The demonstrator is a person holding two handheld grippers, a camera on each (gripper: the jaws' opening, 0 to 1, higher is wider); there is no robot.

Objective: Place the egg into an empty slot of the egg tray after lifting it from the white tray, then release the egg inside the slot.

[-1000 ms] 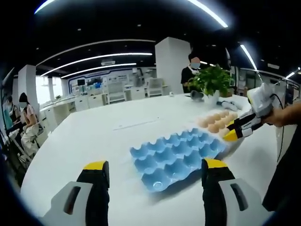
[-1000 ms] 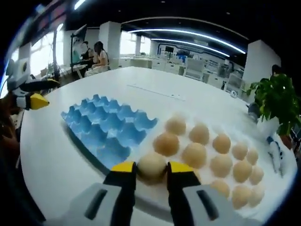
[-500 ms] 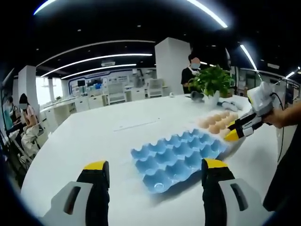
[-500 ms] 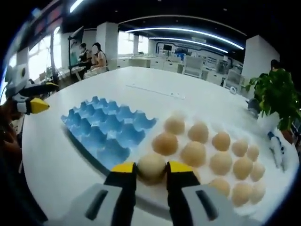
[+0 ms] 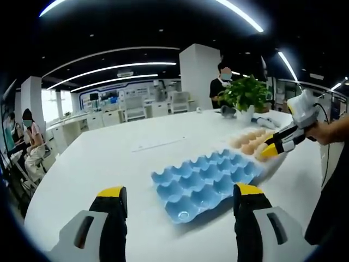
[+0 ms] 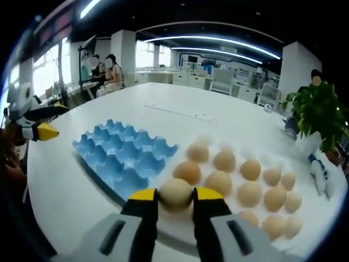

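My right gripper (image 6: 175, 195) is shut on a pale egg (image 6: 175, 191), held a little above the near corner of the white tray (image 6: 322, 229), where several more eggs (image 6: 219, 182) sit in rows. The blue egg tray (image 6: 124, 158) lies just left of the white tray with all its slots bare. In the left gripper view my left gripper (image 5: 177, 197) stands open over the table in front of the blue egg tray (image 5: 204, 180). The right gripper (image 5: 272, 149) shows there at the right, over the eggs (image 5: 248, 146).
A potted green plant (image 6: 319, 117) stands beyond the white tray. A thin flat strip (image 6: 174, 113) lies on the round white table (image 6: 65, 207) farther back. People sit at desks on the far left (image 6: 109, 71). A person stands behind the plant (image 5: 222, 82).
My right gripper has risen slightly with the egg between its jaws, lifting it off the white tray. My left gripper has stayed put.
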